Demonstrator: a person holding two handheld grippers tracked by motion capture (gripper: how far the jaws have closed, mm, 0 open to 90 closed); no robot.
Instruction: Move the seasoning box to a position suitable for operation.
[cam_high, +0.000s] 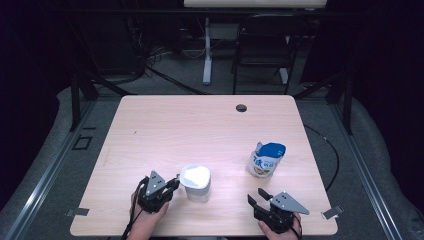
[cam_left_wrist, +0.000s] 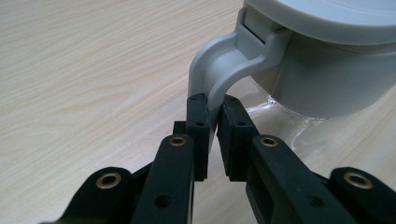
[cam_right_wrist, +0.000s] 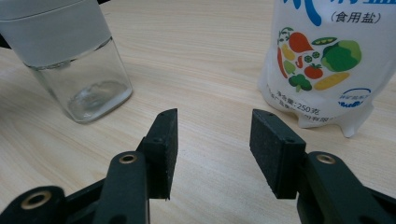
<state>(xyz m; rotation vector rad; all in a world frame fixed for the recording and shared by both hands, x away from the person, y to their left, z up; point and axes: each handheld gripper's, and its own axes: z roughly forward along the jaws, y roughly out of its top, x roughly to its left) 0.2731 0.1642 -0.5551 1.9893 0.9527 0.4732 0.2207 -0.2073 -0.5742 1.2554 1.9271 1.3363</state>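
A clear jar (cam_high: 196, 184) with a grey lid stands near the table's front, left of centre. Its curved grey handle (cam_left_wrist: 219, 70) juts from the lid rim, and my left gripper (cam_left_wrist: 212, 105) is shut on that handle's lower end. From above, the left gripper (cam_high: 175, 183) sits right against the jar's left side. A blue and white pouch (cam_high: 265, 160) printed with vegetables stands upright to the right. My right gripper (cam_right_wrist: 212, 154) is open and holds nothing, resting on the table short of the pouch (cam_right_wrist: 327, 60), with the jar (cam_right_wrist: 74, 60) off to its left.
The wooden table (cam_high: 200, 125) has a round cable hole (cam_high: 241, 108) near its far edge. Metal brackets sit at its front corners. A dark chair (cam_high: 262, 45) and a white desk leg (cam_high: 207, 50) stand on the floor beyond.
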